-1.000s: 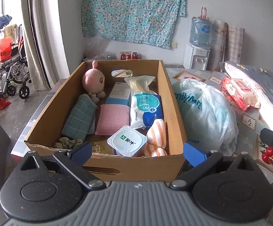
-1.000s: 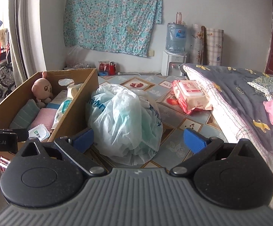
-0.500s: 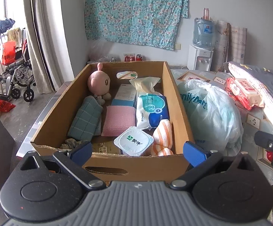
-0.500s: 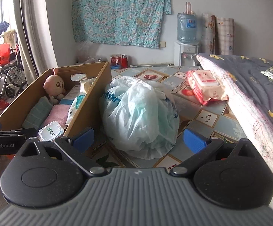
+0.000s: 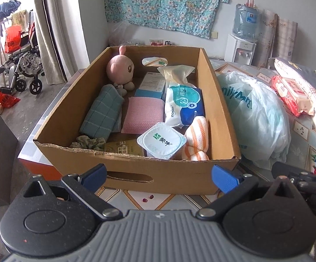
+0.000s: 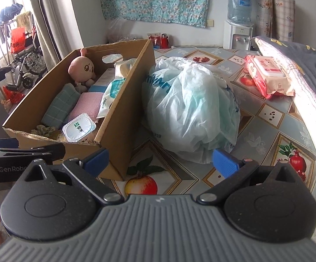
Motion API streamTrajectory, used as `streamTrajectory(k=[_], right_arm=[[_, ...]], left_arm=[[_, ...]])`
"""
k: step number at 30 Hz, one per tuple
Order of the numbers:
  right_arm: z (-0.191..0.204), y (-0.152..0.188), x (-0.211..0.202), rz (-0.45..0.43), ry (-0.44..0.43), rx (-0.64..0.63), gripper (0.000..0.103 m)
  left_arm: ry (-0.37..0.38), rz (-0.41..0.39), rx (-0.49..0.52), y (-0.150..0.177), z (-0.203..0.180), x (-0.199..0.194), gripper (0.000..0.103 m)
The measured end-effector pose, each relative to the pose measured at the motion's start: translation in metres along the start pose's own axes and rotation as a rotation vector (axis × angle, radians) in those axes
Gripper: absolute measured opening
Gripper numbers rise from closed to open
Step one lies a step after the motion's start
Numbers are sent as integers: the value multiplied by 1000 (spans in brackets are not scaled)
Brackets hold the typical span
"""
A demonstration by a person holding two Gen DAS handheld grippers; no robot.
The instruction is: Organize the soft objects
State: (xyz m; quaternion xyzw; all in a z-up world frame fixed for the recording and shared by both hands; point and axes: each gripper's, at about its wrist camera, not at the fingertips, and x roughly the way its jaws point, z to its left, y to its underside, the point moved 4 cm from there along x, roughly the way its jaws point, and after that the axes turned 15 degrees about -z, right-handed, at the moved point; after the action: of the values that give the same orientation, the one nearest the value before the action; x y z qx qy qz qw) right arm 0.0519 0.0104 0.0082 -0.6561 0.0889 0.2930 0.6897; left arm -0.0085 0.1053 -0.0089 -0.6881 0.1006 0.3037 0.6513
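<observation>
the left gripper (image 5: 158, 175), black-armed with blue pads, hangs spread wide and holding nothing, squared up on the near wall of the open brown cardboard box (image 5: 136, 159). the right gripper (image 6: 161, 160), same build, is spread wide too, nothing between its pads, pointed at the patterned tablecloth just short of the crumpled pale white-and-teal plastic bag (image 6: 190, 109).

inside the box it's already crowded: a pink round-headed plush doll (image 5: 119, 69) at the far left, a folded green checked cloth (image 5: 102, 113) along the left wall, a flat pink textured cloth (image 5: 142, 115) beside it, a white-and-blue soft pack of wipes (image 5: 184, 107) to the right, an orange-and-white striped rolled towel (image 5: 196, 139) in the near right corner, and a white square lidded tub (image 5: 161, 140) touching that towel. a green scrunchie (image 5: 88, 142) sits tucked at the near wall.

outside the box, the plastic bag lies right against the box's right wall, and a red-and-cream flat pack of wipes (image 6: 269, 74) rests well apart, near the edge of the grey quilt (image 6: 306, 54).

this reads as a pause between picks, neither tool committed. the likely next item is the bag, nearest the right gripper. it's bulky and slippery, so the call is to pinch a gathered fold near the top, not the bulging side, then lift it clear of the box wall. room inside looks tight.
</observation>
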Motion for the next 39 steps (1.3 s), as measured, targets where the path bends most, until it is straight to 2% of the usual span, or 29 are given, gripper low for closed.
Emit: streamTrajectory(k=[16,39], right_arm=[[1,5,12,30,26,-22,102],[5,5,13,24,44,-34,102]], left_arm=[[-7,22,22,6,-1,4,103],[-15,29,21,6,2,6,102]])
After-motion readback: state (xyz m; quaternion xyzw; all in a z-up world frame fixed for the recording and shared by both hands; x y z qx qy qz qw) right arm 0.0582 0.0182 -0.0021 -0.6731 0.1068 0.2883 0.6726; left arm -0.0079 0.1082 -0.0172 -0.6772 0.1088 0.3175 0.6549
